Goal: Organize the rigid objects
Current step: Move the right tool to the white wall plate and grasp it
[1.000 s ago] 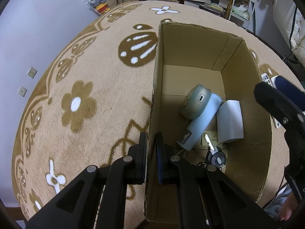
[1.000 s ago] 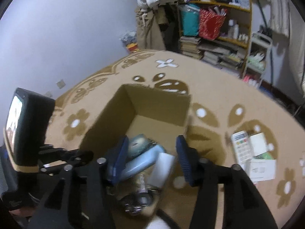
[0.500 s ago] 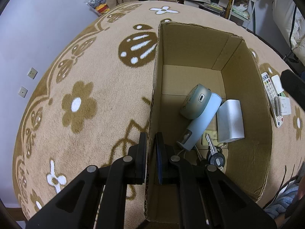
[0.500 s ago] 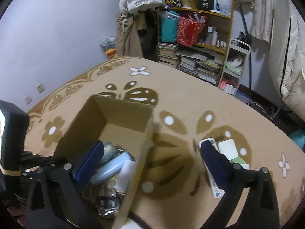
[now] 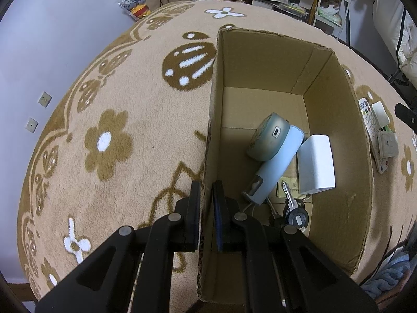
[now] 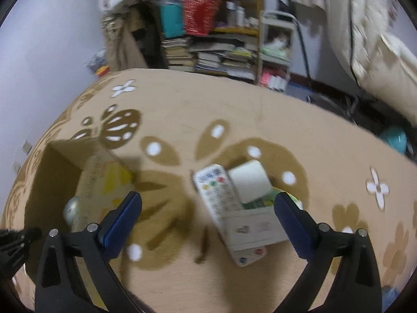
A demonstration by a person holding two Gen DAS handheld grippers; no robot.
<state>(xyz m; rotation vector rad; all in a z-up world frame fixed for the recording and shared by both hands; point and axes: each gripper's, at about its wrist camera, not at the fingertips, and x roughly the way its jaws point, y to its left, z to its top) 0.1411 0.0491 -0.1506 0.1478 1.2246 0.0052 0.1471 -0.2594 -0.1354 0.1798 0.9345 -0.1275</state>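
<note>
Left gripper (image 5: pixel 206 208): clamped on cardboard box (image 5: pixel 336 135) wall, lower centre, likely steadying it. Right gripper (image 6: pixel 207 215): jaws wide, empty, over remote control (image 6: pixel 221 203), lower centre.

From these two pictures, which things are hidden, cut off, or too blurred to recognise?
- Left wrist view: the flat card on the floor of the box is mostly covered by the blue bottle and the white box; its print is too small to read.
- Left wrist view: the remote is partly hidden behind the box wall.
- Right wrist view: motion blur smears the remote's buttons and the green item under the white things.
</note>
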